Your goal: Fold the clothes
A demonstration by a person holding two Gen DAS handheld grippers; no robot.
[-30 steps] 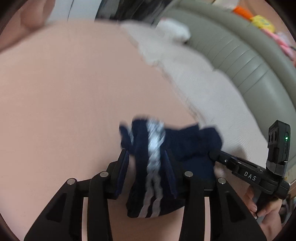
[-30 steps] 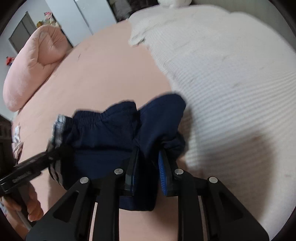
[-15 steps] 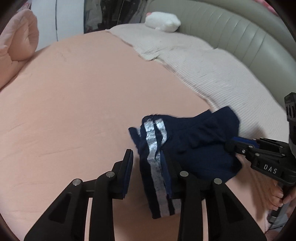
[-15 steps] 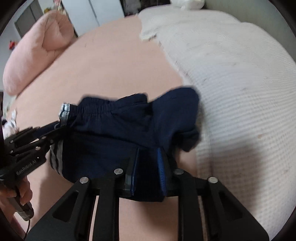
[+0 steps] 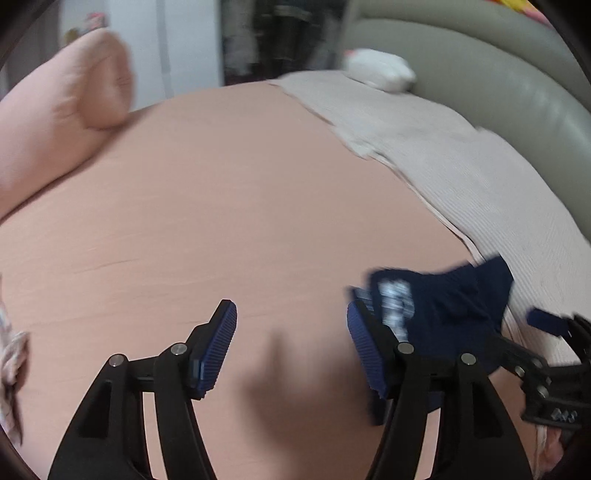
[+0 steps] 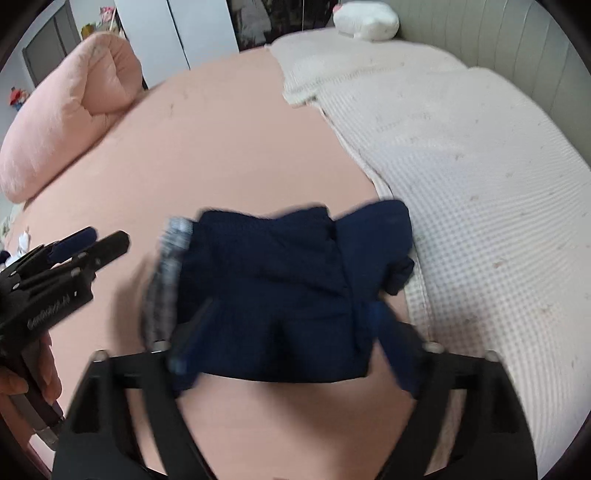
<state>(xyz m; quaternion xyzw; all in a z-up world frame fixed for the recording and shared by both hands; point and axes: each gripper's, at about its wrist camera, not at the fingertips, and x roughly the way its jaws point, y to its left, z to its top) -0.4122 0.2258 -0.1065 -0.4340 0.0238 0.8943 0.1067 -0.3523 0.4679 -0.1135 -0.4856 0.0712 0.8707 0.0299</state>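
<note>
**Both grippers let go of the navy shorts**

At far left I see a rolled pink quilt [image 6: 70, 107], soft and puffy, at the far edge of the smooth peach bedsheet [image 5: 229, 206].

My left gripper [image 5: 291, 347] now stands wide open over bare sheet, its ribbed blue pads [image 5: 218, 347] holding nothing. Half a second ago those pads flanked the striped side of the shorts; its jaws have just been opening, and the cloth now lies to the right of its right-hand finger, out of the gap.

The navy shorts [image 6: 280, 280] lie bunched on the sheet, a dark knit with a silver-grey side stripe [image 6: 166, 280] on the left and a gathered waistband on the far edge. Their right corner touches the cream waffle-weave blanket [image 6: 480, 177].

My right gripper [image 6: 291, 339] has also just been opening: its jaws are spread wide, blurred, either side of the near hem, not pinching the cloth they were clamped on before.

Far right, a white plush pillow [image 6: 365, 18] rests by the grey padded headboard [image 5: 498, 92].
</note>
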